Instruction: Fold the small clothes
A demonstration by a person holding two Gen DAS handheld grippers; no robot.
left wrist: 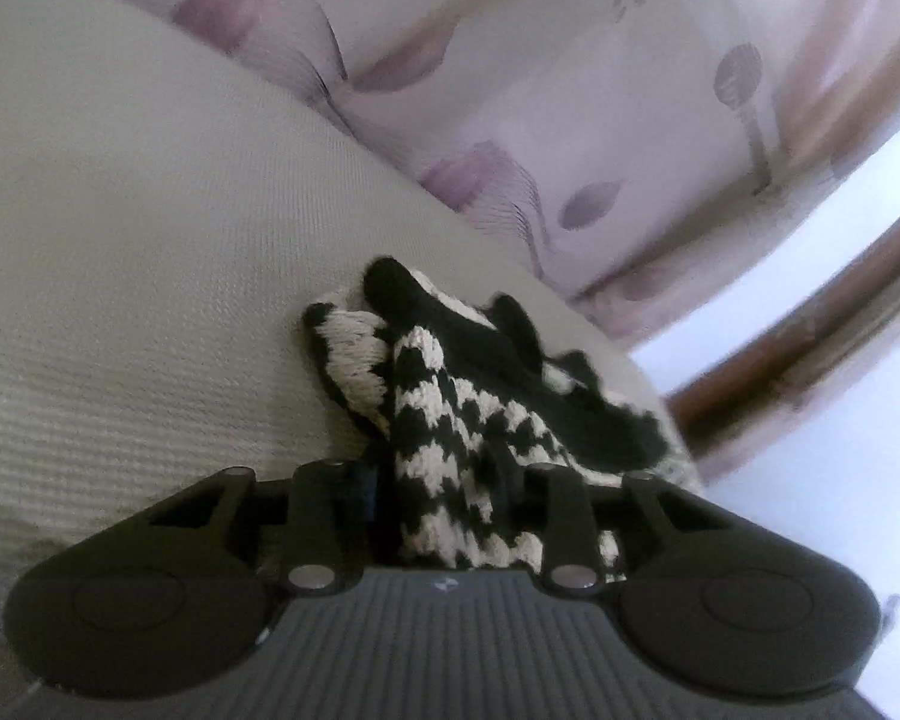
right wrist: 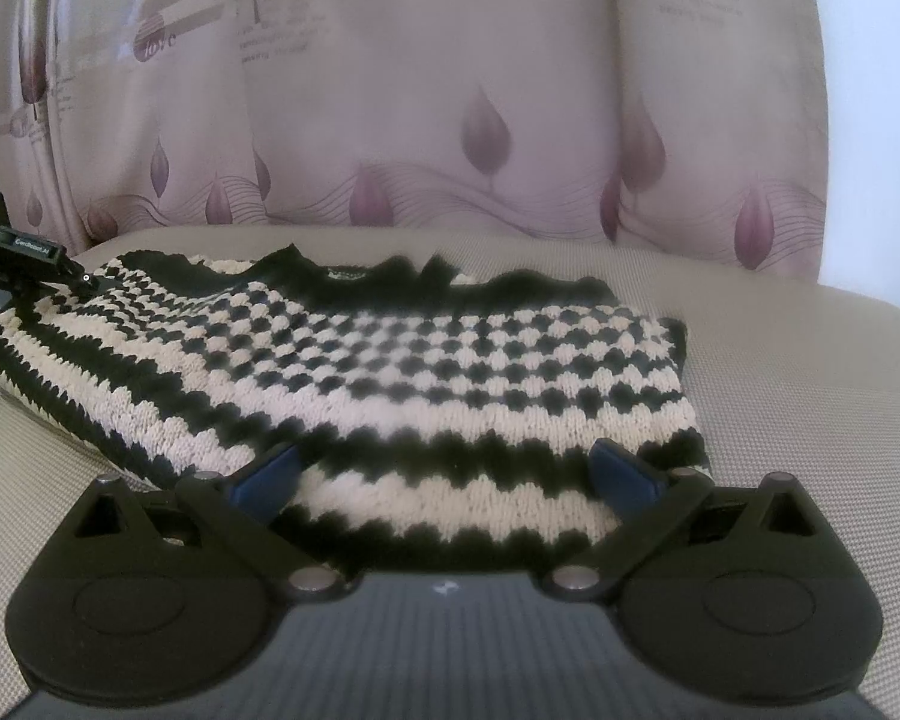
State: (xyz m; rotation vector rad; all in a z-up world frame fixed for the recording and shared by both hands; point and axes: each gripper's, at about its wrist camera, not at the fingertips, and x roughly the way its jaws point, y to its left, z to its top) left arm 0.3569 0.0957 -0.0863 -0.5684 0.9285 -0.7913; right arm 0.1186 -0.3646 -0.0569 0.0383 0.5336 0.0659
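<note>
A black-and-cream knitted sweater (right wrist: 390, 348) lies flat on a beige woven cushion (right wrist: 798, 396), neckline at the far side. My right gripper (right wrist: 447, 471) is open at the near hem. Its blue pads (right wrist: 267, 480) stand wide on either side of the striped edge without squeezing it. My left gripper (right wrist: 60, 270) shows at the sweater's far left corner. In the left wrist view, a bunched fold of the sweater (left wrist: 450, 396) fills the narrow gap between the fingers, and the left gripper (left wrist: 444, 471) is shut on it.
A pale curtain with purple leaf prints (right wrist: 450, 90) hangs right behind the cushion. In the left wrist view, bare cushion (left wrist: 150, 240) stretches to the left, and a brown wooden rail (left wrist: 810, 330) with bright white wall lies beyond the right edge.
</note>
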